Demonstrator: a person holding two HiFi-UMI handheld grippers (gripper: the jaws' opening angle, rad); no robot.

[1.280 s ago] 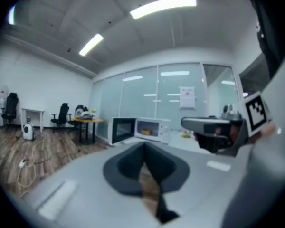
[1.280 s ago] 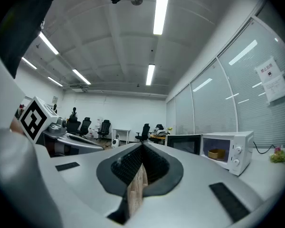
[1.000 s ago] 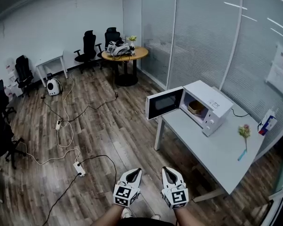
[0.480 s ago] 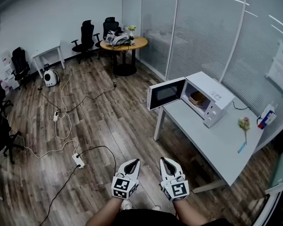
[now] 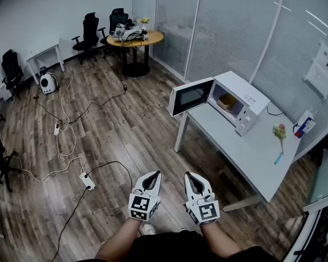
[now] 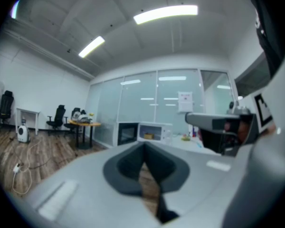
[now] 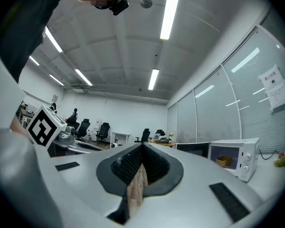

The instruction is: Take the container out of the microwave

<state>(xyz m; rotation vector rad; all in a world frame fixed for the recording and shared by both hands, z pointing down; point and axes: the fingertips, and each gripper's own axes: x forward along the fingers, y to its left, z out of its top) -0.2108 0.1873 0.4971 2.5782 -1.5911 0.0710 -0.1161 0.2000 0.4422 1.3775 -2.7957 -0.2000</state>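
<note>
A white microwave (image 5: 238,100) stands on a white table (image 5: 246,160) with its door (image 5: 191,96) swung open to the left. Inside sits a tan container (image 5: 227,101). The same microwave (image 6: 153,131) and container (image 6: 147,136) appear far off in the left gripper view, and the microwave (image 7: 233,158) with the container (image 7: 223,161) in the right gripper view. My left gripper (image 5: 153,176) and right gripper (image 5: 189,177) are low in the head view, side by side over the wood floor, well short of the table. Both have their jaws shut with nothing in them.
Cables and a power strip (image 5: 88,182) lie on the floor to the left. A round wooden table (image 5: 134,38) with office chairs stands at the back. A flower (image 5: 279,131) and a small carton (image 5: 302,126) rest on the white table. A glass partition runs behind the microwave.
The view has advanced toward the table: the microwave and table have shifted slightly up and left in the head view. Both grippers stay shut, side by side.
</note>
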